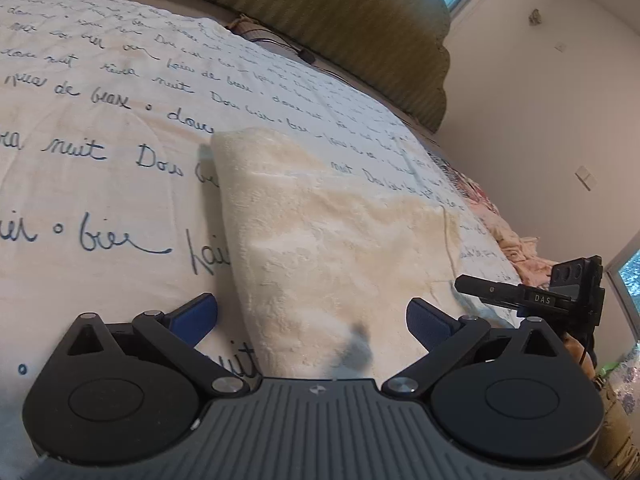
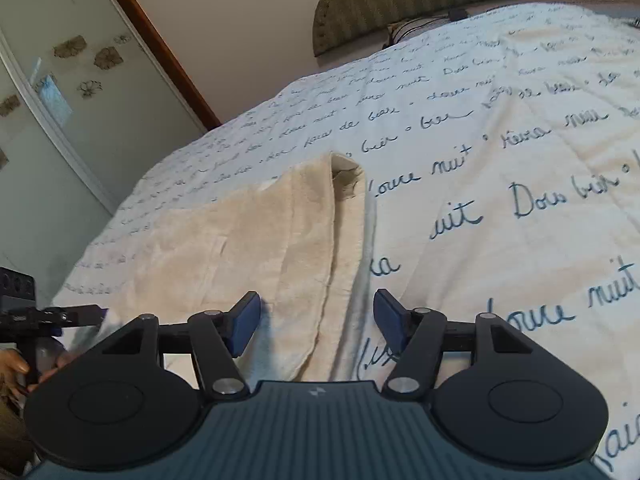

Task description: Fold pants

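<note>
Cream fleece pants (image 1: 328, 232) lie folded into a long band on the bedspread. In the left wrist view my left gripper (image 1: 312, 320) stands open wide at the band's near end, with its blue pads on either side of the cloth and clear of it. My right gripper (image 2: 316, 324) is open too. The band's layered edge (image 2: 340, 264) runs between its pads without being pinched. Each gripper shows at the border of the other's view: a right finger (image 1: 492, 290) and a left finger (image 2: 68, 316).
The white bedspread (image 1: 100, 120) with blue handwriting covers the bed. An olive padded headboard (image 1: 340, 20) stands at the far end, with a dark cable in front of it. Crumpled pink clothes (image 1: 508, 240) lie at the bed's right edge. A wardrobe door (image 2: 60, 120) is at the left.
</note>
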